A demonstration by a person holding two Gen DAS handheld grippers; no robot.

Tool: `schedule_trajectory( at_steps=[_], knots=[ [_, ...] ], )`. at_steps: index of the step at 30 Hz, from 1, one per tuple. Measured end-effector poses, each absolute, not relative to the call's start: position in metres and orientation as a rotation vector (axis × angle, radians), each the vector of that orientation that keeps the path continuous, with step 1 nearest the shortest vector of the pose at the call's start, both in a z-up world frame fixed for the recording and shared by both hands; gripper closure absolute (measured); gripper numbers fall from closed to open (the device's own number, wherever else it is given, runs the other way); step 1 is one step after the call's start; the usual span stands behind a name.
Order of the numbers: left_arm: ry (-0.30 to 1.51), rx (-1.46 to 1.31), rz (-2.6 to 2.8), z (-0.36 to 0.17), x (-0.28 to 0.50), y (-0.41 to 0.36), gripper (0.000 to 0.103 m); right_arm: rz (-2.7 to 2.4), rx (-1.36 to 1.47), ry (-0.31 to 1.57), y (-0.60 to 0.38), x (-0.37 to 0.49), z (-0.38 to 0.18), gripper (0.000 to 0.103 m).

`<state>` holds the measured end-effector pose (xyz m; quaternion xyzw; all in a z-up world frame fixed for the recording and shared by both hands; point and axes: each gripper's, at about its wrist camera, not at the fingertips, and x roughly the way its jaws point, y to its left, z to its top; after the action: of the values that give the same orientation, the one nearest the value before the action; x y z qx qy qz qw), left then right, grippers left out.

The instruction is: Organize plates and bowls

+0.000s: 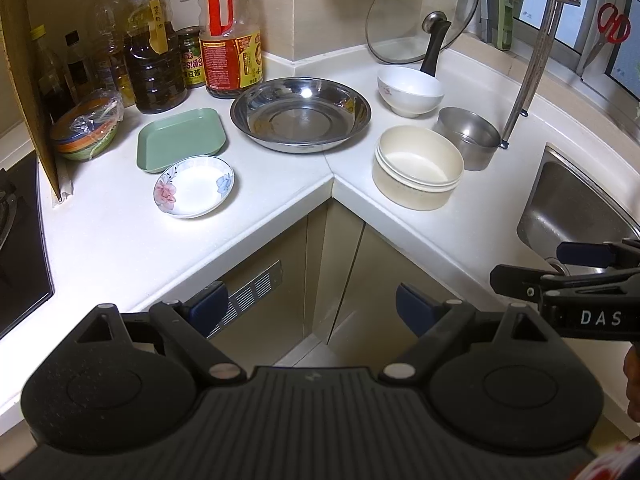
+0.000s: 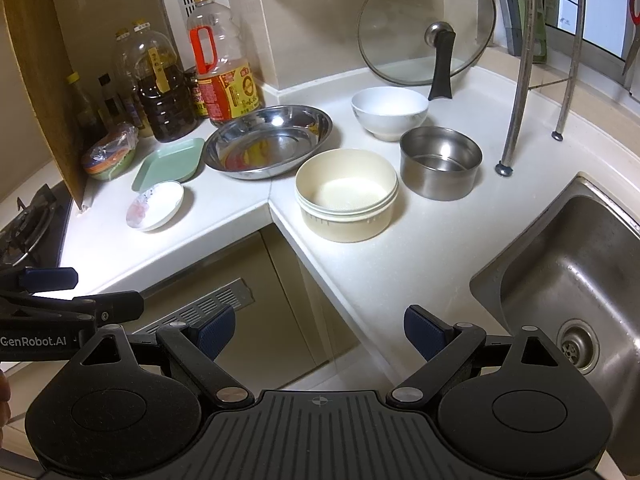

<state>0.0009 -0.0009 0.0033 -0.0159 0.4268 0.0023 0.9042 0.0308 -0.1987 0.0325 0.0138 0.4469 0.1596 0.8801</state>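
Note:
On the white corner counter [image 1: 280, 200] stand a flowered saucer [image 1: 194, 186], a green square plate [image 1: 182, 138], a wide steel plate [image 1: 301, 114], a white bowl [image 1: 410, 90], a cream bowl [image 1: 418, 166] and a steel bowl [image 1: 468, 136]. In the right wrist view the same show: saucer [image 2: 156, 206], green plate [image 2: 170, 166], steel plate [image 2: 268, 140], white bowl [image 2: 390, 112], cream bowl [image 2: 346, 194], steel bowl [image 2: 440, 162]. My left gripper [image 1: 312, 308] is open and empty, held in front of the counter corner. My right gripper [image 2: 320, 334] is open and empty, near the counter edge.
Oil and sauce bottles [image 1: 230, 40] stand at the back left beside a wrapped stack of coloured bowls [image 1: 86, 128]. A glass lid [image 1: 422, 16] leans in the corner. A sink [image 2: 568, 264] lies right, a gas hob [image 2: 28, 220] left, a rack leg [image 2: 516, 92] behind the steel bowl.

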Motion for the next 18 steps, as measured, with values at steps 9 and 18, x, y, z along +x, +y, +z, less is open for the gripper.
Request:
schedule_trajectory(
  at_steps=[9,18],
  knots=[
    [0.88,-0.036,0.007,0.0041,0.0008,-0.0027,0.013,0.341,0.027,0.928,-0.1992,0.0355,0.0275,0.011],
    [0.882,-0.036,0.007,0.0039,0.0017,-0.0012,0.013,0.368,0.031,0.922,-0.2057,0.0388,0.0234,0.011]
  ],
)
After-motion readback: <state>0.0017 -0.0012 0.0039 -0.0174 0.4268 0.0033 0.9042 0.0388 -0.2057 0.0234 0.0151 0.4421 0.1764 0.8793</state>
